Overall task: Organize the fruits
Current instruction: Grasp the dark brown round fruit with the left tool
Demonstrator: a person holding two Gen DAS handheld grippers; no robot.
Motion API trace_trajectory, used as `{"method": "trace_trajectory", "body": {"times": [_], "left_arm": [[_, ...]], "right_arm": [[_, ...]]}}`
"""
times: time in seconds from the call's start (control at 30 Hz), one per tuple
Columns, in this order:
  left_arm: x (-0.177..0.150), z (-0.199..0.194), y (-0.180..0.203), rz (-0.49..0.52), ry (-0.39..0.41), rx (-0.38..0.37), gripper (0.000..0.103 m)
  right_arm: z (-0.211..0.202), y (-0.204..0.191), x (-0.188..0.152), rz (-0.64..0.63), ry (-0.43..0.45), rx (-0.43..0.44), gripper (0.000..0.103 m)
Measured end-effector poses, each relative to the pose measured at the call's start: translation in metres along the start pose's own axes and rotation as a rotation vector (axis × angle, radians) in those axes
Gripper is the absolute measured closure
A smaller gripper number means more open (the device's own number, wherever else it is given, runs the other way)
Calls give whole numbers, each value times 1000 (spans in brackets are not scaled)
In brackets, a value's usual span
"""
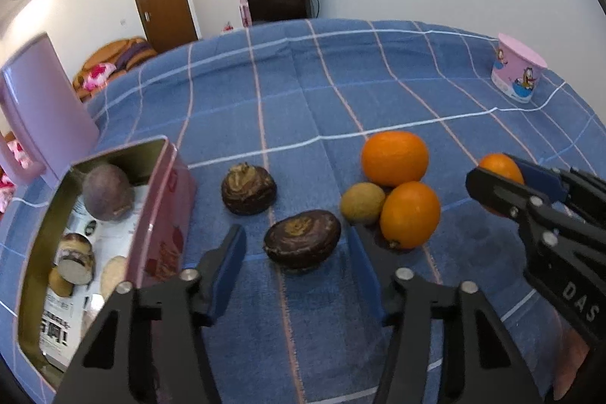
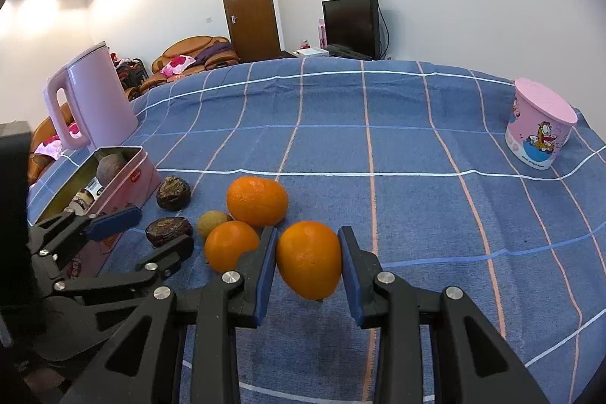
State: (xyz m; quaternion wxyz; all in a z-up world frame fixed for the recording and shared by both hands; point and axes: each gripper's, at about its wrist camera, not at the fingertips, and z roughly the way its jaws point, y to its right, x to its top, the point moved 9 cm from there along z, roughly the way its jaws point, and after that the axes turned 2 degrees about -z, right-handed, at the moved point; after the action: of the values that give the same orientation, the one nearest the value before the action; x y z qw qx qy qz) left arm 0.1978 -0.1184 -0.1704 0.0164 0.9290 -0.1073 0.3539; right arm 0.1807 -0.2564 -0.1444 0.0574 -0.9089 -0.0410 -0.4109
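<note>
1. Blue pads of the left claw (image 1: pixel 299 254) stand apart on either side of a flat dark brown fruit (image 1: pixel 302 239) that lies on the blue checked cloth (image 1: pixel 288 101); the pads do not touch it
2. Right claw (image 2: pixel 307 262) is pinching an orange (image 2: pixel 308 259) between its blue pads, with the fruit just above the cloth
3. Two more oranges sit beside it on the bench: a bigger one (image 2: pixel 257 200) further back and a smaller one (image 2: pixel 230 245) touching the left finger of the right claw
4. Small yellow-green round fruit (image 2: pixel 212 223) rests against those two oranges
5. Second dark brown fruit (image 1: pixel 249 190), rounder, lies between the flat one and the pink tin (image 1: pixel 172 214)
6. Pink tin is open at the left of the cloth, with a purple-brown round fruit (image 1: pixel 107 192) at its far end and several other pieces in the near part, too unclear to name
7. Pink kettle (image 2: pixel 94 97) stands behind the tin
8. Pink cartoon cup (image 2: pixel 539 127) stands well apart at the far right of the cloth
9. Behind the bench are a brown door (image 2: pixel 250 10), a dark screen (image 2: pixel 350 25) and a brown sofa (image 2: pixel 197 53)
</note>
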Motion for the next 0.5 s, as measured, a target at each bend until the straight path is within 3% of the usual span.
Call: {"method": "trace_trajectory", "body": {"times": [0.17, 0.5], "left_arm": [[-3, 10, -3, -46, -45, -44, 59], [0, 1, -2, -66, 2, -81, 60]], "right_arm": [[6, -3, -2, -2, -29, 28, 69], [4, -3, -2, 6, -21, 49, 69]]}}
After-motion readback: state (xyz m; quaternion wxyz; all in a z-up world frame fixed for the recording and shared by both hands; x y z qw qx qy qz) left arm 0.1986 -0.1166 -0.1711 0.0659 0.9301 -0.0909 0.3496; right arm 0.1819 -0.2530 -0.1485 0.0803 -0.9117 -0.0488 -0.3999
